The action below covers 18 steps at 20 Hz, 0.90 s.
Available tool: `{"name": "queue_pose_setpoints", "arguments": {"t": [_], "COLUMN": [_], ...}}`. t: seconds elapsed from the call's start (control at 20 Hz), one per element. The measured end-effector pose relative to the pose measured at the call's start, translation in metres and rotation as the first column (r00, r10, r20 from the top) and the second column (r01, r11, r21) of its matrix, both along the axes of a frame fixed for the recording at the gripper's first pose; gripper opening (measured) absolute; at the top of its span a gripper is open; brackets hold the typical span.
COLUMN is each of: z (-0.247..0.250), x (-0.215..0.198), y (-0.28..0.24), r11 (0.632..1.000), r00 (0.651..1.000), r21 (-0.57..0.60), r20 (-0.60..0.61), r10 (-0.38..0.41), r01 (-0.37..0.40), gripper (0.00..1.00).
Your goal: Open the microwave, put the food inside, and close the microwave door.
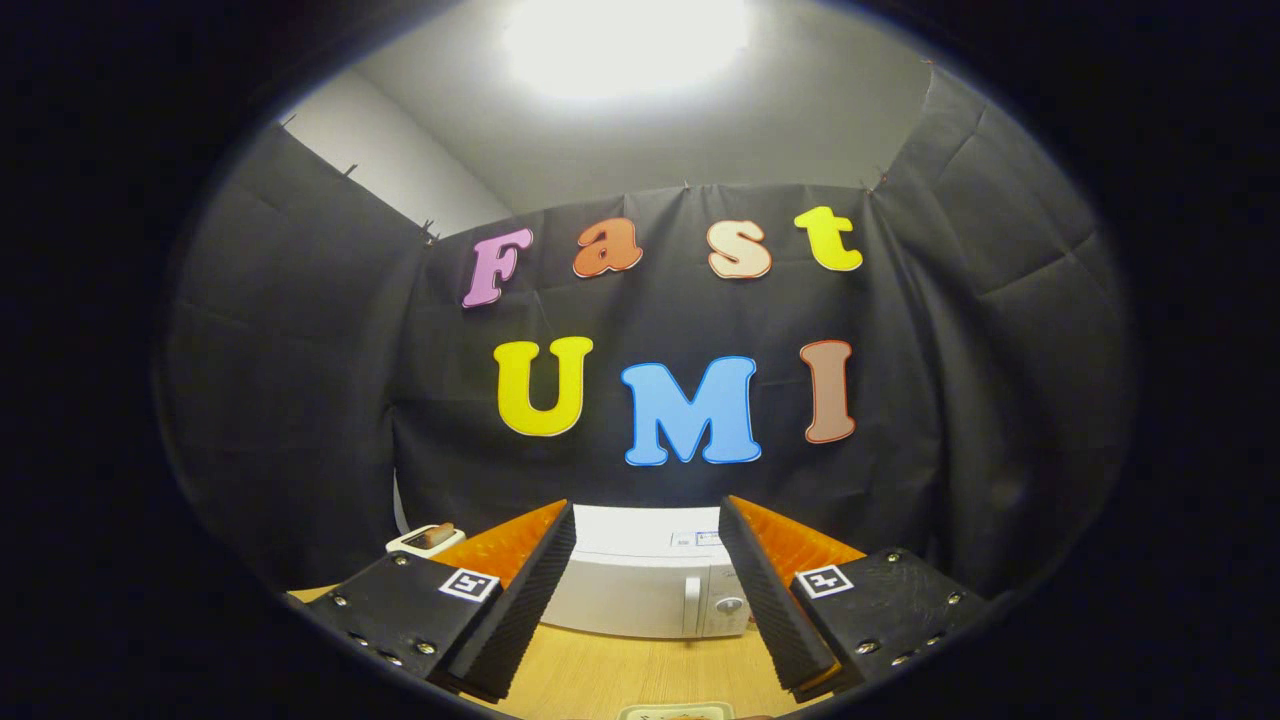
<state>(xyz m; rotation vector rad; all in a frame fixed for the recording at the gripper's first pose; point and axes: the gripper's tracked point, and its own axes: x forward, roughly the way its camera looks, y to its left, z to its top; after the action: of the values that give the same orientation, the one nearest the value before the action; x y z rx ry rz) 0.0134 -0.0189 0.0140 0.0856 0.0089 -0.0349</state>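
A white microwave [648,582] stands on the wooden table [620,675] against the black cloth wall, beyond my fingers and seen between them. Its door is shut, with a vertical handle [691,604] and a knob [729,606] at its right side. My gripper [646,600] is open, well short of the microwave, with nothing between its fingers [520,600]. A small white dish holding brown food [428,538] sits to the left of the microwave, partly hidden behind my left finger. Another white dish [676,711] peeks in at the table's near edge, below the fingers.
Black cloth walls close the booth on the left, back and right. A bright ceiling light [625,40] glares overhead. Bare wooden tabletop lies between my fingers and the microwave.
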Motion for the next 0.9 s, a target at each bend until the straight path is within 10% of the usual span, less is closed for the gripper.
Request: {"name": "queue_pose_setpoints", "arguments": {"t": [0.9], "z": [0.003], "x": [0.023], "y": [0.004], "r11": [1.0], "r00": [0.998], "r21": [-0.011], "r20": [-0.056], "r10": [-0.012], "r01": [0.012], "gripper": [0.92]}}
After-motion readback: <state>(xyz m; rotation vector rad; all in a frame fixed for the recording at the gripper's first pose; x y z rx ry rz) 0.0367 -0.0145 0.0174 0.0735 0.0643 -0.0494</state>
